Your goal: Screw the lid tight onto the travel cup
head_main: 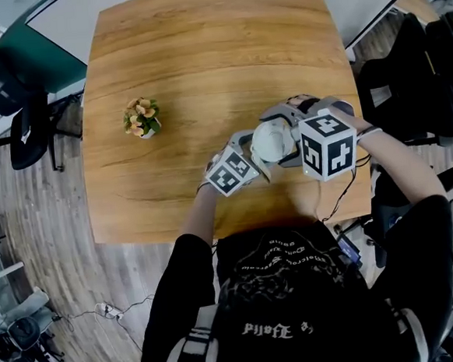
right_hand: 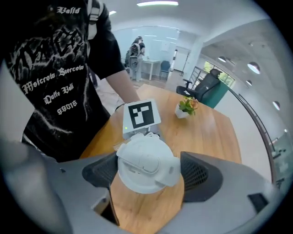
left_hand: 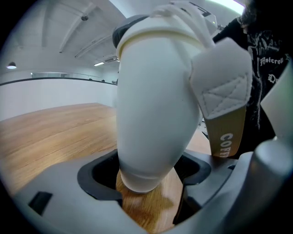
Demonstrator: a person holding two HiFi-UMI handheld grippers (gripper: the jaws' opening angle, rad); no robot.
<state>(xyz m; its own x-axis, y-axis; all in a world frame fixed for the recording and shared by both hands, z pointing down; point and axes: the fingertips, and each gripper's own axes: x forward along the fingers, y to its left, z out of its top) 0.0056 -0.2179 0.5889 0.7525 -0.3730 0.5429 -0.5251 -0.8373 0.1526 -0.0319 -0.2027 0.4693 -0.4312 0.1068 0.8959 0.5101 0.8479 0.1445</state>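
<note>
Two grips: left gripper (left_hand: pixel 149 180) clamps the travel cup (left_hand: pixel 155 105) near its base, right gripper (right_hand: pixel 149 173) pinches the lid (right_hand: pixel 145 161) above; turn squarely, never tilting.

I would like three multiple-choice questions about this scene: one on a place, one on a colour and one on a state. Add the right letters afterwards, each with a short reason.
1. In the head view, where on the table does the flower pot stand, relative to the travel cup?
A. to its left
B. to its right
C. touching it

2. What colour is the travel cup?
A. black
B. white
C. red

3. What is between the fingers of the right gripper?
A. nothing
B. the flower pot
C. the lid

Answers:
1 A: the pot stands apart from the cup, toward the table's left edge.
2 B: its body shows white in the left gripper view.
3 C: the right gripper view shows the lid between both fingers.
</note>
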